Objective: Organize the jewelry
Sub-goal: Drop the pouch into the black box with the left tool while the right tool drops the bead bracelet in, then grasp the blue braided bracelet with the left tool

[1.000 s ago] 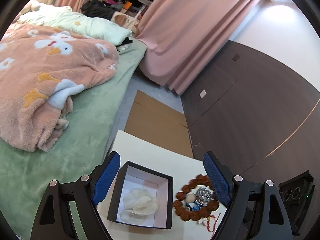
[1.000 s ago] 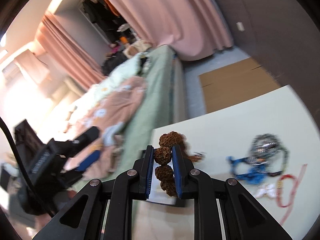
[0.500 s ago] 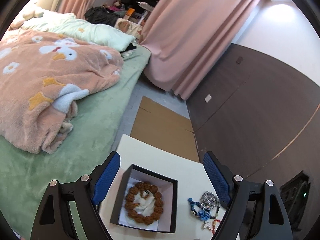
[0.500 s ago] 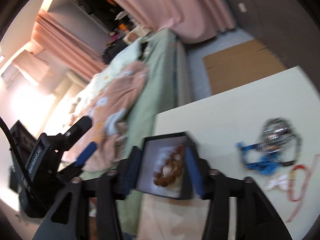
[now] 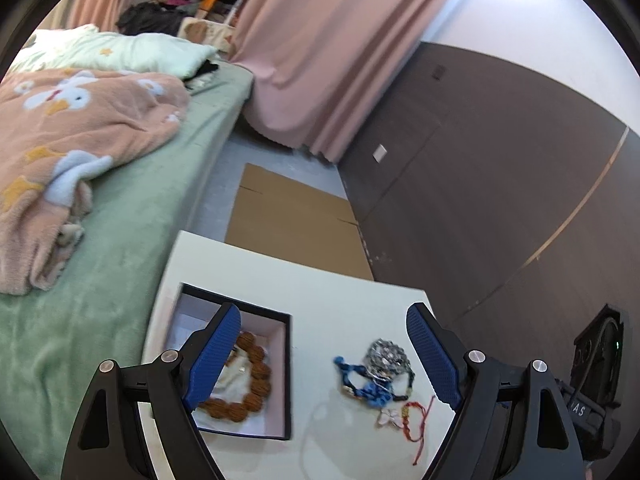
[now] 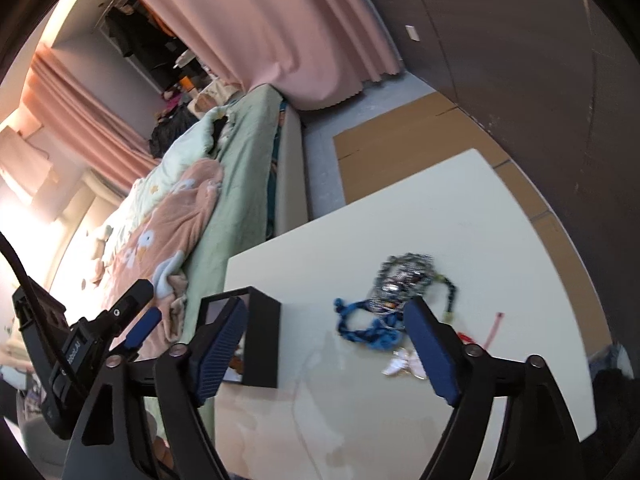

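Note:
A black box with a pale lining stands at the table's left edge; it also shows in the right wrist view. A brown bead bracelet lies inside it. A pile of jewelry lies to the box's right: a silver chain, a blue cord piece, a red string bracelet. The pile shows in the right wrist view too. My left gripper is open above the table. My right gripper is open and empty above the pile's near side.
The white table stands beside a green bed with a pink blanket. Flat cardboard lies on the floor behind the table. A dark wall panel runs along the right. My left gripper's body shows at left in the right wrist view.
My right gripper carried the bead bracelet from the pile, dropped it into the box, opened, and moved back toward the pile. My left gripper shifted right.

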A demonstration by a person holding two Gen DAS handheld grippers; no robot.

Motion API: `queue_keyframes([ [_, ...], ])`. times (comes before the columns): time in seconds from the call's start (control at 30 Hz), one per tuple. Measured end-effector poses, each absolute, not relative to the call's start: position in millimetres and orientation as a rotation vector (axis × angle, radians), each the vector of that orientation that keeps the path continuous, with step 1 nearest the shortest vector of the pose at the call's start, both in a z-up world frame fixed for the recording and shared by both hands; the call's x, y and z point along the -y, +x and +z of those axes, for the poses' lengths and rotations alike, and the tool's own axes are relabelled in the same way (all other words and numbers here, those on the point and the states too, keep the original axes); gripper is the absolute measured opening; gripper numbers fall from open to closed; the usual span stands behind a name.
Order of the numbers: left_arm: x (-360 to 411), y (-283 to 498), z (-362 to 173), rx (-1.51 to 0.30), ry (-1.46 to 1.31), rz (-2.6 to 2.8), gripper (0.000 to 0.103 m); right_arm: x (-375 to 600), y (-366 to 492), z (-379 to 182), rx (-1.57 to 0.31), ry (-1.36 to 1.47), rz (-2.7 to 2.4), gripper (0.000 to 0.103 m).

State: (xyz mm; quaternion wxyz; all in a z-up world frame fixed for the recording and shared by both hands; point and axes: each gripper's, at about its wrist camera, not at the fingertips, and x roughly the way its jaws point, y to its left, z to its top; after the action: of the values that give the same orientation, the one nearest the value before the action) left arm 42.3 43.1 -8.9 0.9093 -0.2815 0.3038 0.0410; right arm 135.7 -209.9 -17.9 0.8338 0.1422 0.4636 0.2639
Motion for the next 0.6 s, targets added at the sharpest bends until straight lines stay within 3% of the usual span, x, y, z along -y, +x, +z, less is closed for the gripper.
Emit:
queue_keyframes([
  [0.37,5.6,62.1,-22.4,-0.671,-0.486,0.015,0.084,247.6,141.7,-25.8,-1.029,0.337,0.52,0.086],
  [0.53,19.1,73.6,-33.8,-0.723,-0.463,-0.008,0.07,259.4,147.9,-29.1,-1.034,0.364,0.5,0.084],
  [0.6,23.7,77.9,-40.8,-0.758,-0.466,-0.022,0.065,262.7,151.6,-32.7,-1.051,0.381,0.494,0.076],
])
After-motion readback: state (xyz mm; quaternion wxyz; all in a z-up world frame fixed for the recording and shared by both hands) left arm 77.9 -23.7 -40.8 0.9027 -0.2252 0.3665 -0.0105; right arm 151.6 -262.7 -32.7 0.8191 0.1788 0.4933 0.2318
